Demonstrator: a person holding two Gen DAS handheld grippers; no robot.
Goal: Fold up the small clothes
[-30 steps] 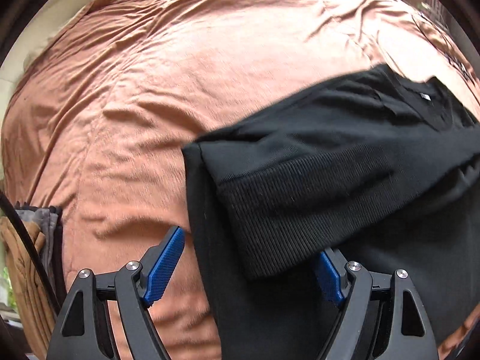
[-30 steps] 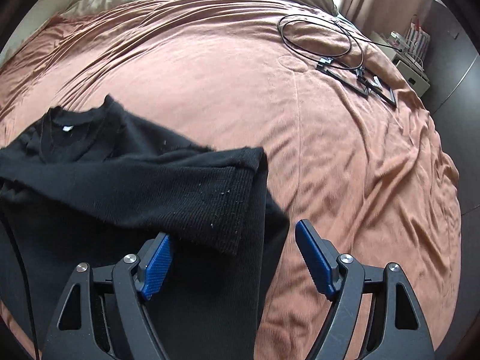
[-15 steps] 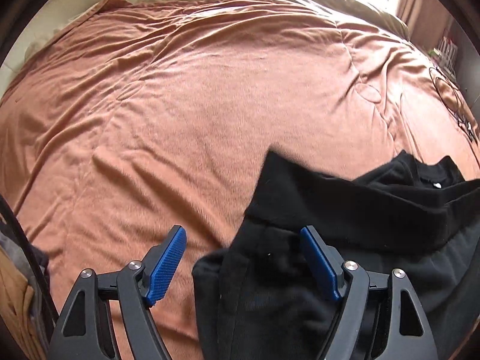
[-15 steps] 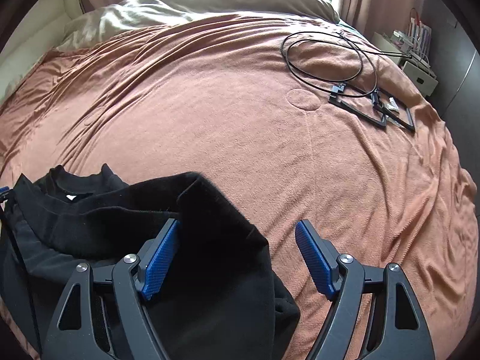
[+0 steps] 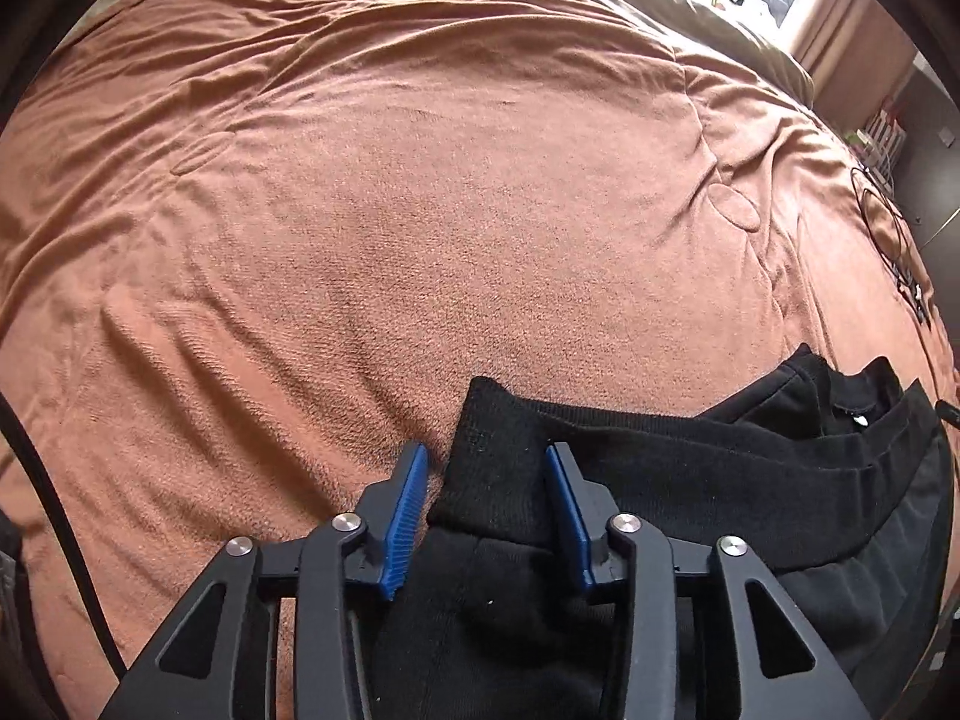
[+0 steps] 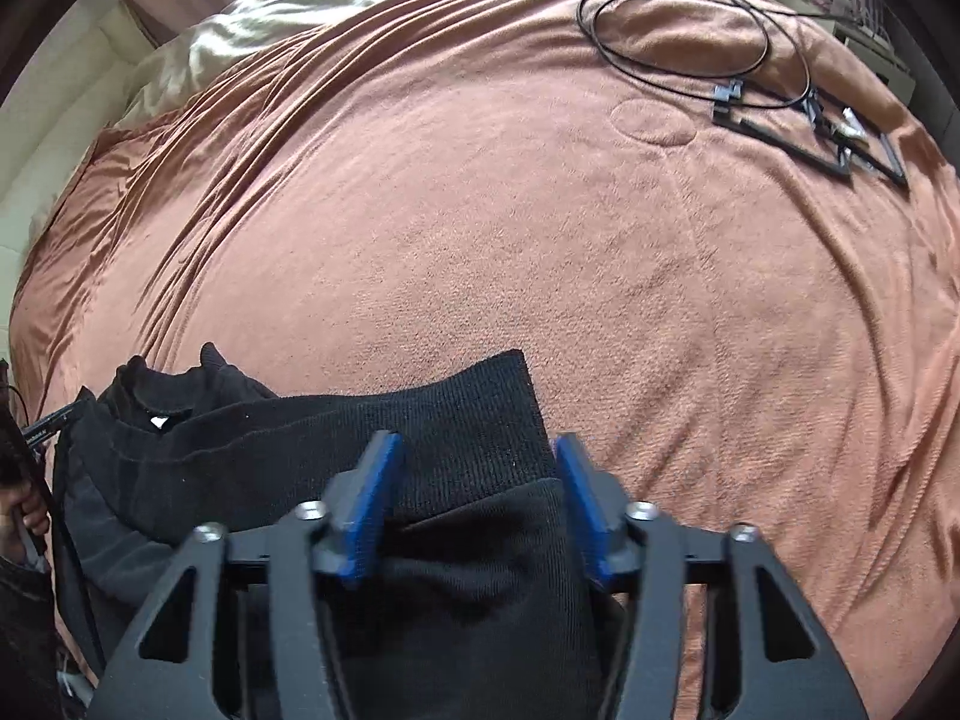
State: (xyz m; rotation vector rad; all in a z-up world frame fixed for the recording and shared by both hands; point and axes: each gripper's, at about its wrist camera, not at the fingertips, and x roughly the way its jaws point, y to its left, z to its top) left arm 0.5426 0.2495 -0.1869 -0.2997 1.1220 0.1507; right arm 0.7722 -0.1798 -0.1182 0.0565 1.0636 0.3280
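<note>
In the left wrist view, the left tongs (image 5: pixel 486 501) at lower centre are closing around a corner of the black top (image 5: pixel 690 480), which lies lower right on the bed (image 5: pixel 420 210). The right tongs (image 6: pixel 474 504) are likewise closing, with the top's other corner (image 6: pixel 480 402) between them; a cable (image 6: pixel 672 18) lies upper right.

The sweater (image 6: pixel 312 438) lies on the blanket's (image 6: pixel 540 276) near edge, cable (image 6: pixel 672 30) far right.

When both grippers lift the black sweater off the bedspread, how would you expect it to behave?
The black sweater will probably flop and sag: it already lies in soft folds. Its ribbed knit should give the closing left gripper and right gripper decent purchase. It likely drags on the napped bedspread.
</note>
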